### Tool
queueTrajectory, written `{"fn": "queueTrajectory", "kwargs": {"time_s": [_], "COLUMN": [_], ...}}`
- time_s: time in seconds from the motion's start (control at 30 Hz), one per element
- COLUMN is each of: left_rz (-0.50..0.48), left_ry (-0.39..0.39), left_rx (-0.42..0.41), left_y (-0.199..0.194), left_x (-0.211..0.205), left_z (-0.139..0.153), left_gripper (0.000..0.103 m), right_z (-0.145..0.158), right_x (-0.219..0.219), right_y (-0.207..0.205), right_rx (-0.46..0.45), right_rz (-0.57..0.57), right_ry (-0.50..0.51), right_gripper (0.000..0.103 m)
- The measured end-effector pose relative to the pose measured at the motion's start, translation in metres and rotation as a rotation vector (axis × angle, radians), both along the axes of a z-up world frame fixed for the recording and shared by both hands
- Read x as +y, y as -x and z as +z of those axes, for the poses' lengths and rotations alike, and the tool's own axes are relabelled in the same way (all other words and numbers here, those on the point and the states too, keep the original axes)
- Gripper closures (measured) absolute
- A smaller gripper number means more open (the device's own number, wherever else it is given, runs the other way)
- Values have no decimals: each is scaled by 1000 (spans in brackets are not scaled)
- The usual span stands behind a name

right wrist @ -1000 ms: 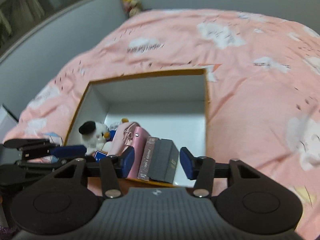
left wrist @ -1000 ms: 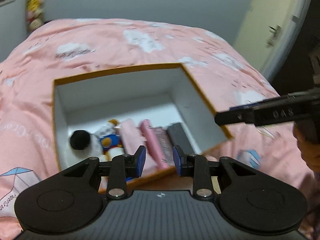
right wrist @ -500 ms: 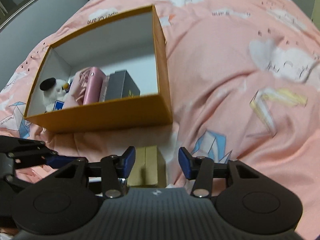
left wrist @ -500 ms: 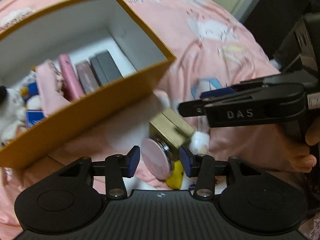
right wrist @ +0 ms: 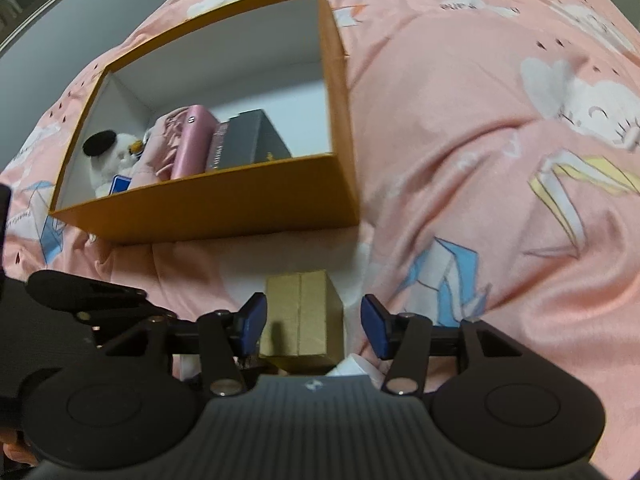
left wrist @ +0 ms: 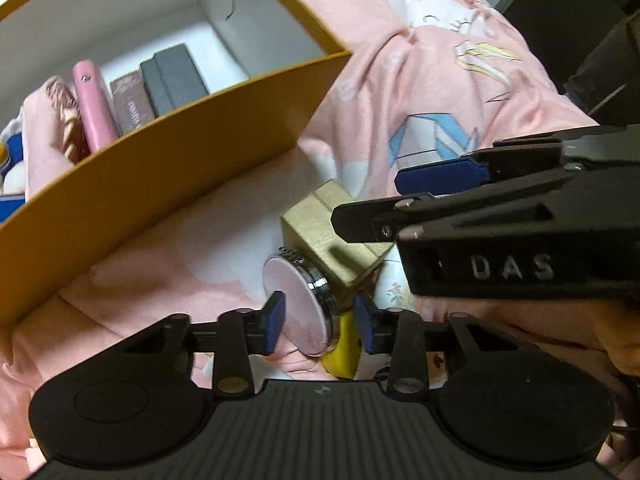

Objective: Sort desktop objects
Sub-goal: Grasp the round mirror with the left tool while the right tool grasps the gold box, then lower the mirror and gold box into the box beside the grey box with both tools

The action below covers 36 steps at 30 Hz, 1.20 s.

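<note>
On the pink bed, we hold the left gripper (left wrist: 320, 322) with jaws released around a round pink-faced compact (left wrist: 298, 312) standing on edge, and the right gripper (right wrist: 313, 322) with jaws released either side of a gold carton (right wrist: 302, 314). Both things lie at six o'clock of the orange storage box (right wrist: 224, 208), just beside each other. To grasp well, we judge each pair of jaws should centre on its thing and close squarely, so neither knocks the other.
</note>
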State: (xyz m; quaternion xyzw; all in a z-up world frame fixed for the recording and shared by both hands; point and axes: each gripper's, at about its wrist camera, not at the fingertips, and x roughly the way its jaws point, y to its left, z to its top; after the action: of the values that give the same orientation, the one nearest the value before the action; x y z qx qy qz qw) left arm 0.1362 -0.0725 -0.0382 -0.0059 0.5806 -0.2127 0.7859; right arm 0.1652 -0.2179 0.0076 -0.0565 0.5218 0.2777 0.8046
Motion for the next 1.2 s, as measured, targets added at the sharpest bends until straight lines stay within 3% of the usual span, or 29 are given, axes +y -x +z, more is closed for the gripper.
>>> {"fn": "queueTrajectory", "kwargs": {"time_s": [0.27,0.47,0.57,0.77,1.0,1.2], "left_rz": [88,99,117,117,170,211], "left_ry": [23,40,44,64,131,239], "left_rx": [19,6,22,18,-5,-66], "left_y": [2,0,-2,-4,0,2], "left_x": [21,28,33,34,52,72], "left_z": [-3,-10,-15,-12,7,54], "left_gripper": [76,78,82,87,88,88], "right_z": [-17,-25,-29,-24,6,60], "right_x": [28,35,28,20,1,-6], "right_y": [-2,-4,-5,-8,-7,-7], "right_rx": [42,33,66,90,113,39], "right_rz": [63,87,70,56,24,23], "right_ry": [74,140,111,84,-27,-109], "right_gripper": [48,49,55,55,55,55]}}
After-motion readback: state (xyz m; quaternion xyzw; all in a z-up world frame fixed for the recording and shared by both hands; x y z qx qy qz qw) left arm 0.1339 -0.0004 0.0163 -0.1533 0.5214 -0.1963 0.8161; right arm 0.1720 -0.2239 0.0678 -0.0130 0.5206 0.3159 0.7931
